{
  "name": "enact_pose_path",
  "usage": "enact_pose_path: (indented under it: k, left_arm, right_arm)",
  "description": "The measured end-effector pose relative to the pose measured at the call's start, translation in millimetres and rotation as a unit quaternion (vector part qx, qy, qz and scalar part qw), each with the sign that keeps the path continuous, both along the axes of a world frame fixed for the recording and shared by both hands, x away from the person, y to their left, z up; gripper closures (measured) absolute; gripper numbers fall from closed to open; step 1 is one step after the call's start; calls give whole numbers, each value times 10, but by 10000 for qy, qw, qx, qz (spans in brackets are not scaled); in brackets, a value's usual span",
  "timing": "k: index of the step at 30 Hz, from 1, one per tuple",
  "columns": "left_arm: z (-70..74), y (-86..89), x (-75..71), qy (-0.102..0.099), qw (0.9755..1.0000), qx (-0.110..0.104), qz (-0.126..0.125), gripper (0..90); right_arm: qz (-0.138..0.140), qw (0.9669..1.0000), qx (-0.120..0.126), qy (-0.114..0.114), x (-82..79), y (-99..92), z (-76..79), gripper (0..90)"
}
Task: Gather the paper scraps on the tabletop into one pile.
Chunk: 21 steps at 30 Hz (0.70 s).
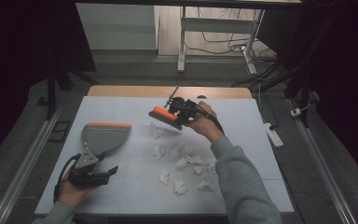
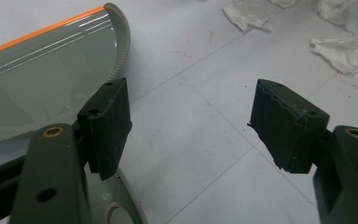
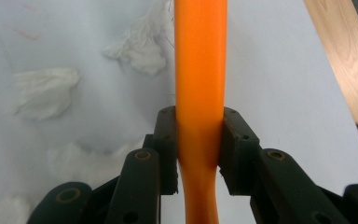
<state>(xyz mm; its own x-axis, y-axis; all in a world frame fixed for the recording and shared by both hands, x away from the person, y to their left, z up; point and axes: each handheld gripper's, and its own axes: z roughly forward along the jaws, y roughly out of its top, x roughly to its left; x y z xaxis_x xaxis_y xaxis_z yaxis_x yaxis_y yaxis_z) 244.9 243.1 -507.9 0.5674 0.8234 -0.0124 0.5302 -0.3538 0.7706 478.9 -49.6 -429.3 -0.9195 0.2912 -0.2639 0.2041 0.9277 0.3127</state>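
Both jaws of my right gripper (image 3: pixel 199 142) are pinching the orange brush (image 1: pixel 164 117), holding it above the paper scraps (image 1: pixel 186 161). My left gripper (image 2: pixel 193 128) is resting spread, nothing clamped, just beside the grey dustpan (image 1: pixel 103 136) lying on the white table (image 1: pixel 242 121).

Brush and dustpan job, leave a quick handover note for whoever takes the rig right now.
Right gripper: shut on the orange brush, held above the far side of the table.
Left gripper: open, nothing between its jaws, beside the dustpan lying flat at the left.
Done: brush picked up.
Left: crumpled paper scraps lie scattered mid-table, none in the dustpan; grip the pan and sweep them in.
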Motion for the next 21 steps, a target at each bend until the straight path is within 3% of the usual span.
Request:
enact_pose_path:
  k: [6,11,14,20,21]
  left_arm:
    - [-1,2,4,-4,10000,4,-10,295]
    - [-4,6,7,5,10000,-2,-12,295]
    - [-8,9,9,10,10000,-2,-13,295]
    - [-8,6,2,15,10000,6,-19,295]
    - [-7,7,0,9,10000,4,-18,295]
  right_arm:
    - [91,9997,-198,-100,145,283,-110,707]
    - [250,9988,-410,-1,202,400,-198,708]
    - [462,9978,-478,89,147,425,-238,708]
    - [839,9922,-904,152,-132,411,-230,708]
    - [863,9929,-800,186,-187,382,-243,708]
